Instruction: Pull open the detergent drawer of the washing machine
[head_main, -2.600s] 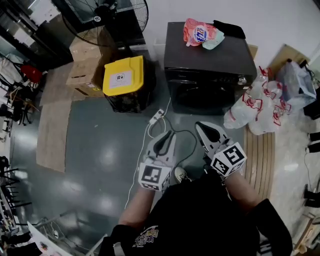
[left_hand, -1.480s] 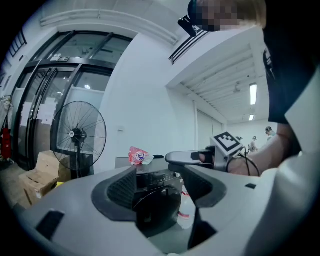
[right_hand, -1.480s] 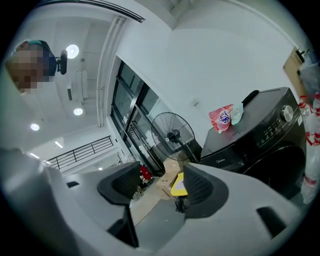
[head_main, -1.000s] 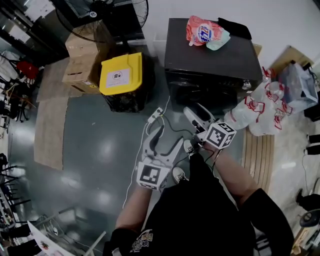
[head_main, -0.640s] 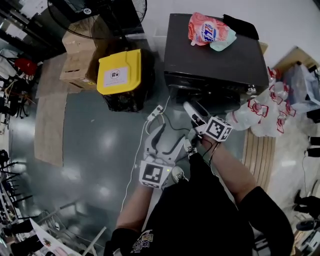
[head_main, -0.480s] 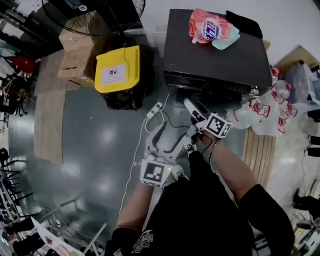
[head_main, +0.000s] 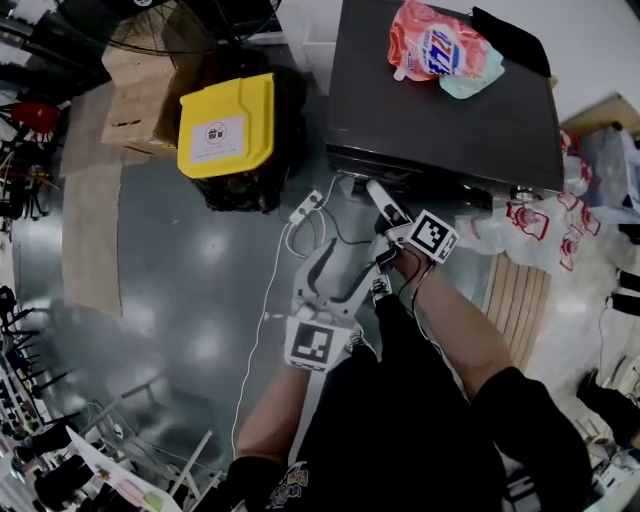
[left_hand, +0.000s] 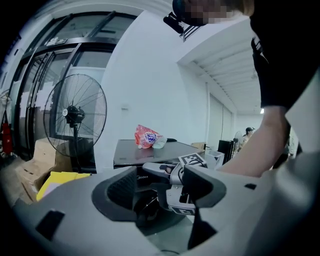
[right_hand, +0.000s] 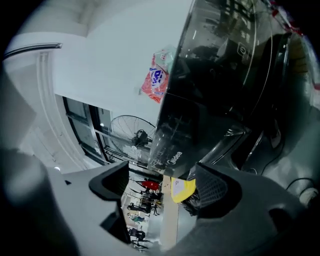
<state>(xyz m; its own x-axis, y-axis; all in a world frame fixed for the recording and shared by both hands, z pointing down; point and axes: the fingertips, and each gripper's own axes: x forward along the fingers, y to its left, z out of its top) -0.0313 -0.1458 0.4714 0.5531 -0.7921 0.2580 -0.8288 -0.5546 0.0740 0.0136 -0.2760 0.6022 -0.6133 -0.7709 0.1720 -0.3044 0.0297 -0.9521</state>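
- Noted right tongs (right_hand: 162, 189) opening, nothing between the pads. Aimed at the top left corner of the washing machine (head_main: 440, 120) front, close to it; contact not discernible.
- Noted left tongs (left_hand: 165, 192) spread wide and empty, behind the right tongs, over the floor (head_main: 200, 260).
- Located detergent drawer (right_hand: 170, 145) at that corner, by the brand lettering, flush with the panel, not pulled out.
- Logged on machine top: red detergent pouch (head_main: 438, 50), dark cloth (head_main: 512, 28).
- Logged left of machine: yellow-lidded bin (head_main: 225, 125); power strip (head_main: 303, 208) on the floor between bin and tongs.
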